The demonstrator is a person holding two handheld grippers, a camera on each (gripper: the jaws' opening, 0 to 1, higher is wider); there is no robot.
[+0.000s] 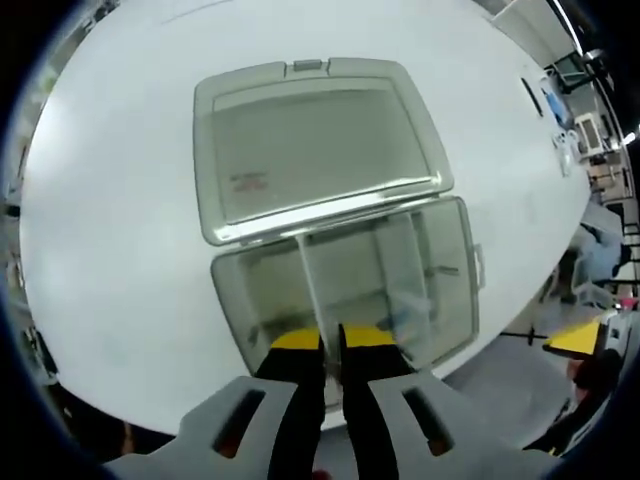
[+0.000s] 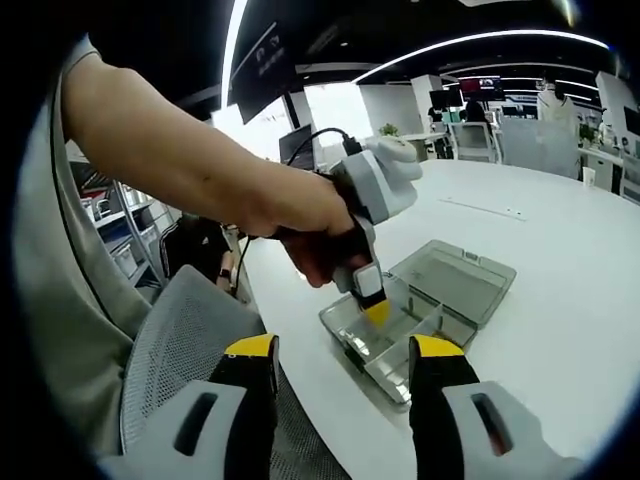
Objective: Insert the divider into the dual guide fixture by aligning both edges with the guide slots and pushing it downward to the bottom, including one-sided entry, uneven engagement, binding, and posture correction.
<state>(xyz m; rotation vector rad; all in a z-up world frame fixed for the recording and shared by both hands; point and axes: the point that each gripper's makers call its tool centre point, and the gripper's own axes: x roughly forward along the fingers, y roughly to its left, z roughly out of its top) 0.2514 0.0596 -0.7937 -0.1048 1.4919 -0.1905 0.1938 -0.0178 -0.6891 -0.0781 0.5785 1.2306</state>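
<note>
Currently the divider (image 1: 318, 290) is pinched at its upper edge by the nearly closed fingers of the left gripper (image 1: 331, 343), inside the open clear box (image 1: 345, 285) near the edge of the white surface (image 1: 120, 250).

Seen from the right gripper view, the left gripper (image 2: 375, 300) is held by a hand (image 2: 305, 235) above the box (image 2: 420, 310), fingers pointed down into a compartment. The right gripper (image 2: 345, 365) is held apart from the box, its fingers spread wide and gripping nothing. The hinged lid (image 1: 315, 145) is laid flat behind the box.
</note>
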